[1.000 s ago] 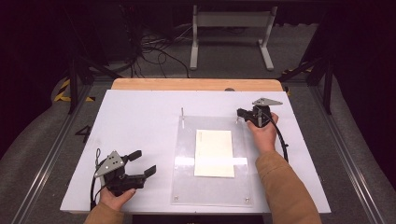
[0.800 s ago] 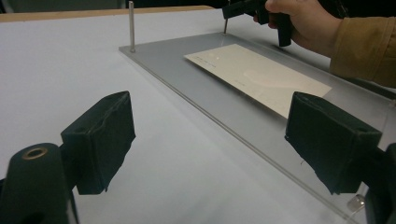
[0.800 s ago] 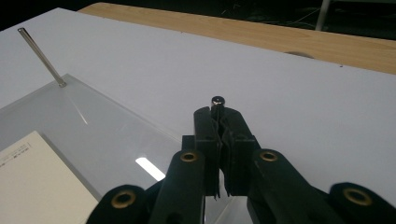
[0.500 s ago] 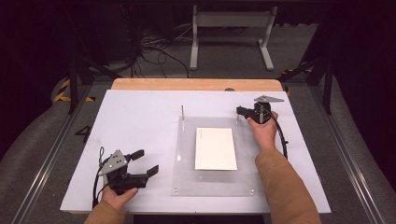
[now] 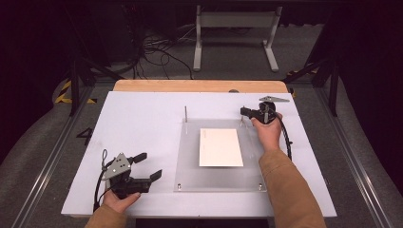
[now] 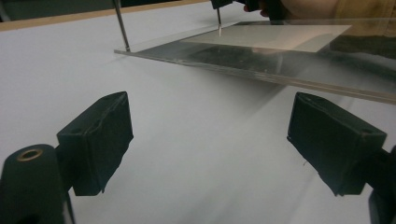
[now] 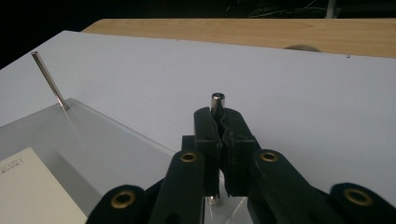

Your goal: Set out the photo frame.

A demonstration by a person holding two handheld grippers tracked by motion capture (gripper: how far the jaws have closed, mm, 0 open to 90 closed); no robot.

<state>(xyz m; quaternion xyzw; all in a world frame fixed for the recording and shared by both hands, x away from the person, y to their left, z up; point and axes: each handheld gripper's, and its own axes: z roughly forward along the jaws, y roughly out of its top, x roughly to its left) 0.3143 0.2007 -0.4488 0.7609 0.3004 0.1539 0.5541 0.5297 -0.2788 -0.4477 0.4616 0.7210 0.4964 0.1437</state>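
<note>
Slim upright metal pin [image 7: 217, 100], rounded top

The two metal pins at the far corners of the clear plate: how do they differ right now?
The right pin is clamped between the jaws of the right gripper, with just its rounded top showing above them; the left pin stands free, nothing touching it. The left pin shows its whole bare length, while the right pin is mostly hidden. Both are slim metal rods at the far edge of the clear plate.
</note>
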